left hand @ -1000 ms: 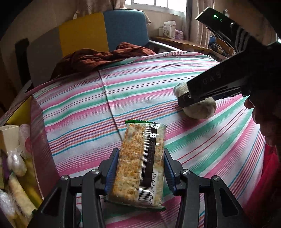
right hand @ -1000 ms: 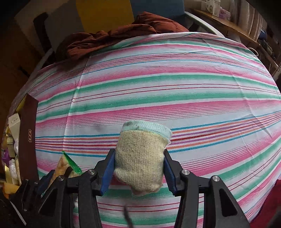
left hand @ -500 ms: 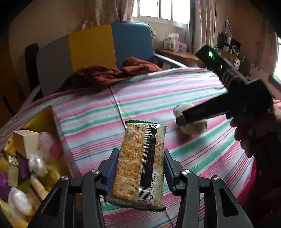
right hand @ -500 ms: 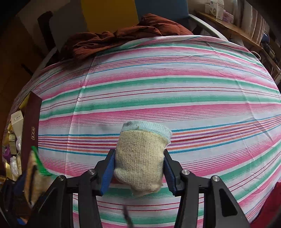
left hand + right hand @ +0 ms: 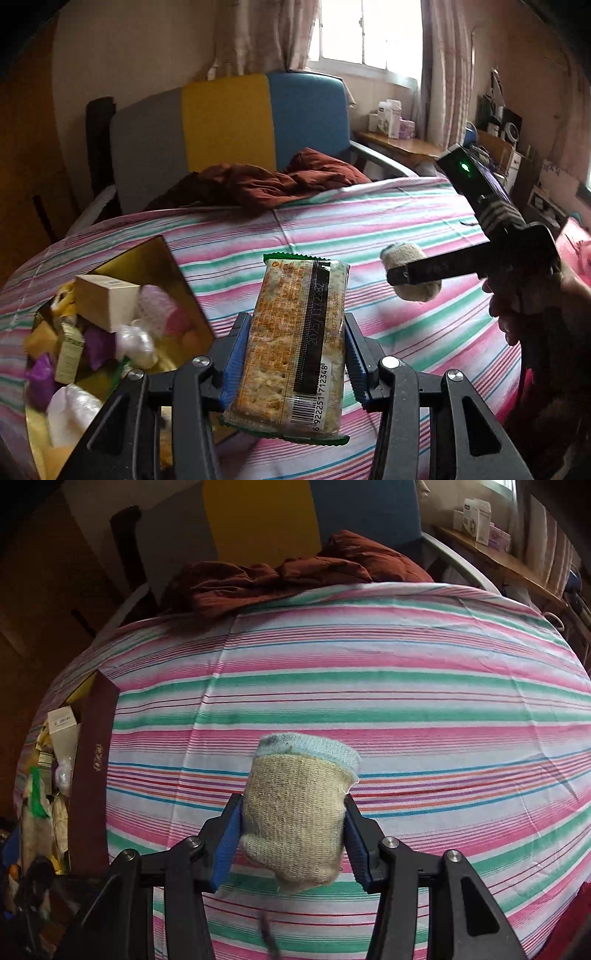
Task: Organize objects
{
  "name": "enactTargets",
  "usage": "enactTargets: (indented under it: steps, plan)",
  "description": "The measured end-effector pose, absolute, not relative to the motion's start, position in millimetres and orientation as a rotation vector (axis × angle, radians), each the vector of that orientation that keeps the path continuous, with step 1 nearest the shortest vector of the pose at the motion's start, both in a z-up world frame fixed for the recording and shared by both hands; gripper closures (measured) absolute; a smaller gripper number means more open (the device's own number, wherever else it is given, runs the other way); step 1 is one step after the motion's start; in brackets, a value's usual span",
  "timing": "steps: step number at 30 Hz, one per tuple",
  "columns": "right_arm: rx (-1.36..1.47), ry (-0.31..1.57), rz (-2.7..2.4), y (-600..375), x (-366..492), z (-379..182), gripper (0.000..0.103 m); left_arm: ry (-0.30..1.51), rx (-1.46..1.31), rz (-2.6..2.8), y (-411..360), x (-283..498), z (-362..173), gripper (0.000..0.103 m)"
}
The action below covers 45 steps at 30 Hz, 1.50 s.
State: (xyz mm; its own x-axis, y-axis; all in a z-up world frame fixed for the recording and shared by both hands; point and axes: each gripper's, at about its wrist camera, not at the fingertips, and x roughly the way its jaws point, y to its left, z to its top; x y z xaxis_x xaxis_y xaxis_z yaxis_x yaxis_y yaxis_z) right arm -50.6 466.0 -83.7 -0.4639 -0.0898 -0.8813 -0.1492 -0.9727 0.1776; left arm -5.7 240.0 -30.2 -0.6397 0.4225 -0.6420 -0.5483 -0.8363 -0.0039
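Note:
My left gripper (image 5: 291, 354) is shut on a cracker packet (image 5: 295, 343) with a barcode and a green edge, held in the air above the striped bed. Just to its left lies an open gold-lined box (image 5: 122, 273) with several small items inside. My right gripper (image 5: 291, 834) is shut on a rolled beige sock with a pale blue cuff (image 5: 299, 805), held above the bed. The right gripper and sock also show in the left wrist view (image 5: 410, 277), to the right of the packet. The box shows at the left edge of the right wrist view (image 5: 92, 760).
A striped sheet (image 5: 369, 672) covers the bed. A dark red cloth (image 5: 266, 184) lies bunched at the far end. A grey, yellow and blue headboard (image 5: 229, 122) stands behind. A wooden shelf with small boxes (image 5: 391, 125) is at the back right.
My left gripper has lifted and swung left with the packet, so the open box has come into view beside it. The right gripper has held the sock nearly still.

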Motion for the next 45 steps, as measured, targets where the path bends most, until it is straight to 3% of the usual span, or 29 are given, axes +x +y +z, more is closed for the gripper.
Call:
enactTargets:
  steps: [11,25,36,38,40,45]
  plan:
    - [-1.603,0.307,2.720,433.8,-45.0,-72.6,0.052,0.188,-0.908,2.517,192.0,-9.8,-23.0,0.055]
    - [-1.609,0.230,3.104,279.1,-47.9,-27.2,0.052,-0.051,-1.056,2.693,85.7,-44.6,-23.6,0.055]
    - [-1.642,0.106,3.133,221.6,-67.9,-40.2,0.048,-0.176,-1.155,2.747,39.6,-77.2,-30.8,0.054]
    - [-1.643,0.101,3.111,221.1,-72.8,-44.1,0.046,-0.179,-1.170,2.737,40.9,-81.9,-32.9,0.053]
    - [-1.643,0.110,3.107,223.6,-73.4,-46.1,0.045,-0.174,-1.167,2.745,42.9,-82.7,-34.3,0.041]
    - [-1.662,0.112,3.092,224.3,-71.1,-50.4,0.045,-0.123,-1.141,2.782,47.0,-75.9,-33.8,0.038]
